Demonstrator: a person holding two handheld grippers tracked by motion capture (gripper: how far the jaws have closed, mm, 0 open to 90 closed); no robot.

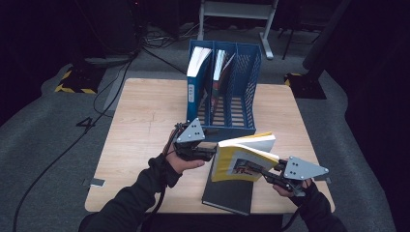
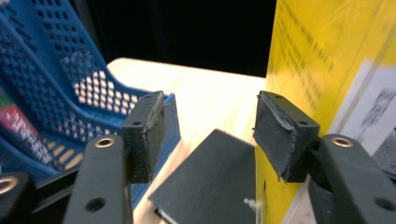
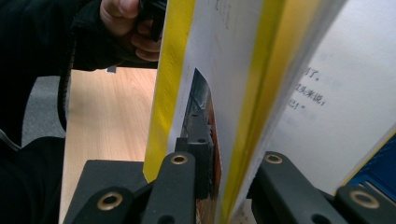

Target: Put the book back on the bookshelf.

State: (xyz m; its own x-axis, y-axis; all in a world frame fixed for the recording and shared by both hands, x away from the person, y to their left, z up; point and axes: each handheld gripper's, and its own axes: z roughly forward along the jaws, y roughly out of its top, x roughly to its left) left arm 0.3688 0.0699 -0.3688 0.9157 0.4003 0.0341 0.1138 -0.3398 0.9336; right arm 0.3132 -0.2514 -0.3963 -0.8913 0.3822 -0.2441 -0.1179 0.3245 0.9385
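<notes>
Right gripper (image 1: 251, 168) clamps a yellow book (image 1: 241, 157) upright above a black book (image 1: 228, 193); left gripper (image 1: 212, 153) gapes; two books already fill the blue rack (image 1: 244, 87), two remain

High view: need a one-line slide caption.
Right gripper holds a yellow book upright above a black book; open left gripper beside it, blue file rack behind.
</notes>
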